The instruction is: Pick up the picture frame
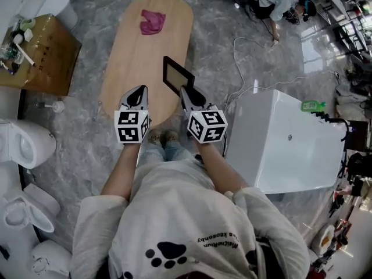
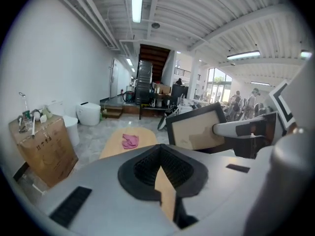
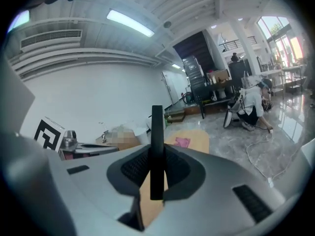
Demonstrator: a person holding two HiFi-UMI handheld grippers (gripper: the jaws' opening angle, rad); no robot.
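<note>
The picture frame (image 1: 174, 74), dark-edged with a tan panel, hangs in the air over the near end of the oval wooden table (image 1: 136, 51). My right gripper (image 1: 185, 90) is shut on its lower edge. In the right gripper view the frame (image 3: 156, 146) stands edge-on between the pads. In the left gripper view the frame (image 2: 197, 129) shows its tan face to the right, held by the other gripper's finger. My left gripper (image 1: 139, 92) is level with the right one, just left of the frame, shut with nothing in it (image 2: 160, 154).
A pink cloth (image 1: 152, 22) lies at the table's far end. A cardboard box (image 1: 43, 57) with bottles stands at the left, white toilets (image 1: 23, 144) below it. A big white cabinet (image 1: 285, 141) is at the right. A cable (image 1: 244, 57) runs over the floor, where a person (image 1: 273, 2) crouches.
</note>
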